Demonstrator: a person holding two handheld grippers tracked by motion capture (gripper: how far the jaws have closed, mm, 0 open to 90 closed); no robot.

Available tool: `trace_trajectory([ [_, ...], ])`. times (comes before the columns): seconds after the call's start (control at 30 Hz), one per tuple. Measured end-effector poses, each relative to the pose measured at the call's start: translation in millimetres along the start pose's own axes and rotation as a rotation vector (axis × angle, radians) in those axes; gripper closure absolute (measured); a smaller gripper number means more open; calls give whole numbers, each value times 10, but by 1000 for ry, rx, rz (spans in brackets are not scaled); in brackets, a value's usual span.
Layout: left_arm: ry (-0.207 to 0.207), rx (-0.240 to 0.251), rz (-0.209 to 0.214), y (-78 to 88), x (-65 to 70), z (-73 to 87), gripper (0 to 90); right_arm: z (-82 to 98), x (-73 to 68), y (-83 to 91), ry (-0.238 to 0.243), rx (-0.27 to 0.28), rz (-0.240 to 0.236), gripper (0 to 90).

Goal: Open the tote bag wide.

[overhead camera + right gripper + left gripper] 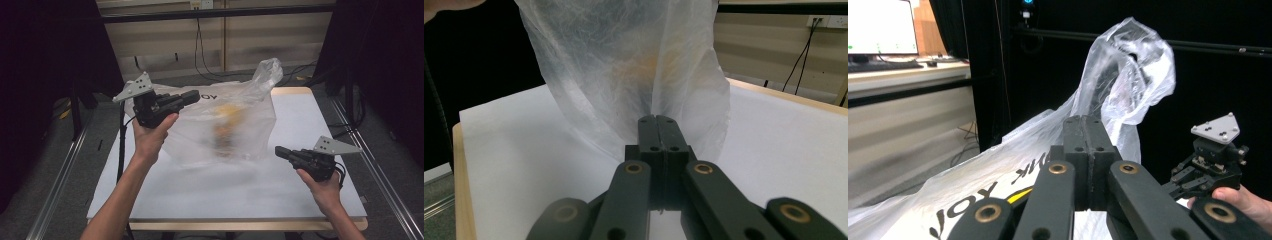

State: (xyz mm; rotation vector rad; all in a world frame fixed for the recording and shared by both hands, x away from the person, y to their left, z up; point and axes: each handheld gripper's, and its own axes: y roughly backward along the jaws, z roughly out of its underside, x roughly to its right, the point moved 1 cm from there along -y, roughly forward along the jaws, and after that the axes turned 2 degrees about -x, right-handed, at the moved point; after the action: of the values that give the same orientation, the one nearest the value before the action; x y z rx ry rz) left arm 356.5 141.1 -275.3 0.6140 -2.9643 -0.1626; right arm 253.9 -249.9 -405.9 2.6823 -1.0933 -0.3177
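Plastic bag point(225, 125) hangs pinched in left gripper point(192, 96); right gripper point(280, 151) beside it, fingers together, empty.

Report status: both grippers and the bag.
Left hand-held gripper shut at the plastic bag, raised. Right hand-held gripper shut, beside the bag. Something yellow inside, blurred. Table otherwise bare.
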Motion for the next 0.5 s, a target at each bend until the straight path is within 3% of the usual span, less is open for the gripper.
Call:
trace_trajectory([
  [0.23,22,-44,-9,-167,-45,113,900,-112,32,-30,2,25,-6,900],
  [0.33,20,-65,-22,-224,-90,165,900,-90,33,-33,2,26,-3,900],
  [0.5,51,-89,-47,-330,-203,224,900,-25,42,-23,-4,9,-5,900],
])
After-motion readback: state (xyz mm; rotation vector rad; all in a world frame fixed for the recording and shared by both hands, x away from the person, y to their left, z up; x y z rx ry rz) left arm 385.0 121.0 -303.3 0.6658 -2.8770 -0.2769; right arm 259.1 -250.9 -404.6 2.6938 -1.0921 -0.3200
